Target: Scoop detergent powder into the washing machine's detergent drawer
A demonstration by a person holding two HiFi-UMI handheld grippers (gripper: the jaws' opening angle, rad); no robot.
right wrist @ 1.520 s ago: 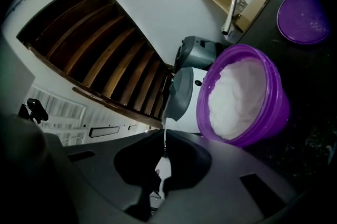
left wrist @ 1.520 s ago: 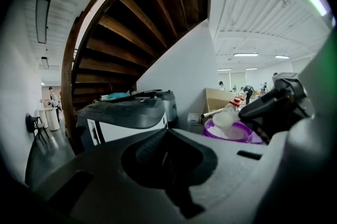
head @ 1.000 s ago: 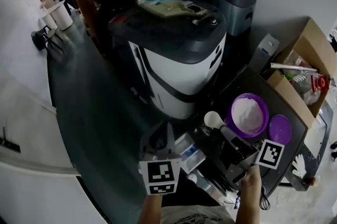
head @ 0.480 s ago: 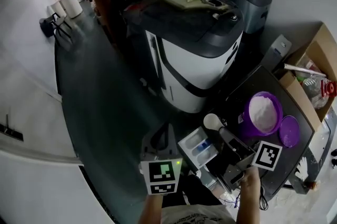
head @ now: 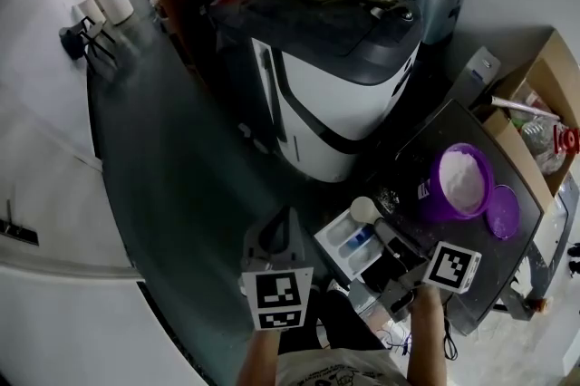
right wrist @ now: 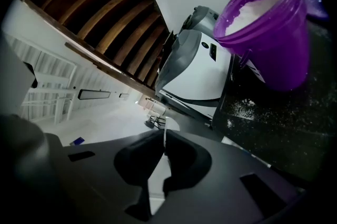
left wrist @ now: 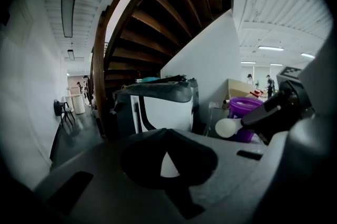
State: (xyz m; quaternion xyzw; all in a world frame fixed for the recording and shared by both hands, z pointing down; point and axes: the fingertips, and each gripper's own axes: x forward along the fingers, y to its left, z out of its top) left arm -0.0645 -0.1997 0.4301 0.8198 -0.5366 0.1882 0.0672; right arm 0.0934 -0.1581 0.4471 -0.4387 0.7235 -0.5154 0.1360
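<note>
– Dark flooring is filling the left of the head view, with the washing machine (head: pixel 335 76) standing at the far middle and a dark table (head: pixel 435 144) to its right. What are you holding?

– I'm gripping the scoop (head: pixel 365 209) by its handle in the right gripper (head: pixel 394 244). Its white bowl is hanging at the far end of the detergent drawer (head: pixel 349 246), which is lying by the table's near left edge. I can't tell whether the bowl is loaded. The purple tub (head: pixel 462 185) of powder is sitting to the right, with its lid (head: pixel 503 212) beside it.

– And the other hand?

– My left gripper (head: pixel 285 219) is hovering over the floor just left of the drawer. In the left gripper view its jaws are meeting at the tips with nothing between them. The scoop is poking out from the right gripper's tip, in front of the tub.

– Right gripper view?

– The jaws are pressing together on a thin pale sliver, which I'm taking for the handle. Spilled powder (right wrist: pixel 237 110) is speckling the table below the tub.

– What's worrying you?

– The tub is showing tilted there, so I'm judging the gripper is rolled. That could tip powder onto the table or floor instead of into a compartment. With so thin a pinch, the handle could also twist. Nothing is steadying the drawer either, so a nudge from the scoop could shove it off the edge.
</note>
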